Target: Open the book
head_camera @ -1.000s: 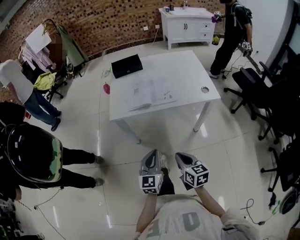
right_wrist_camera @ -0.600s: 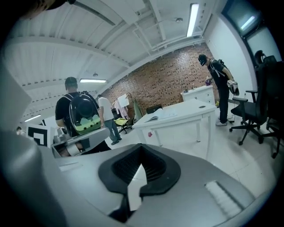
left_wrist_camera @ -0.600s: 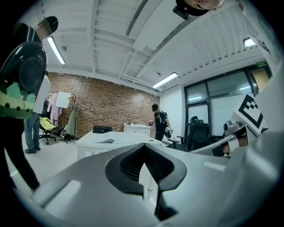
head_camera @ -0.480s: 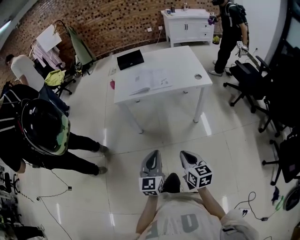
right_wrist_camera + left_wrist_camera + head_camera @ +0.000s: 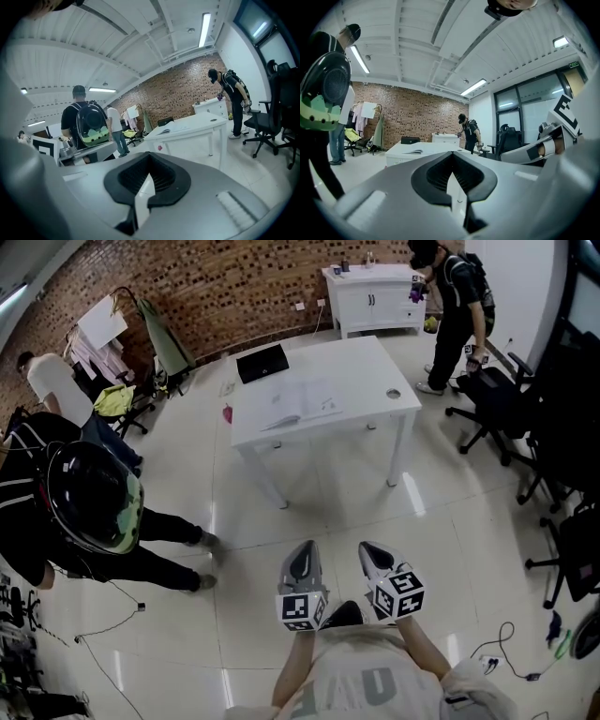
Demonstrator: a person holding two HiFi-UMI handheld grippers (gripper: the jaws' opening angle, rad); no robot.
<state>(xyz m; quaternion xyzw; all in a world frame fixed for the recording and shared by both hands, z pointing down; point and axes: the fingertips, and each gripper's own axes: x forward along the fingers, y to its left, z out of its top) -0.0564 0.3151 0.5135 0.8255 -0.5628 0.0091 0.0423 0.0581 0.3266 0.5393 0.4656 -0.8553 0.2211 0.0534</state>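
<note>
An open book (image 5: 300, 403) with white pages lies on the white table (image 5: 375, 371), far ahead of me across the tiled floor. The book (image 5: 412, 151) shows small in the left gripper view and again, as the book (image 5: 169, 129), in the right gripper view. My left gripper (image 5: 302, 560) and right gripper (image 5: 372, 557) hang side by side close to my body, both shut with nothing between the jaws. Neither is near the table.
A black laptop case (image 5: 262, 362) sits at the table's far corner. A person with a black backpack (image 5: 89, 502) stands left, another person (image 5: 450, 306) by the white cabinet (image 5: 370, 296). Office chairs (image 5: 525, 418) crowd the right. Cables (image 5: 506, 657) lie on the floor.
The view has pulled back: the table now sits farther away and higher in the picture. The person with the backpack has come further into view at left. Both grippers stay shut.
</note>
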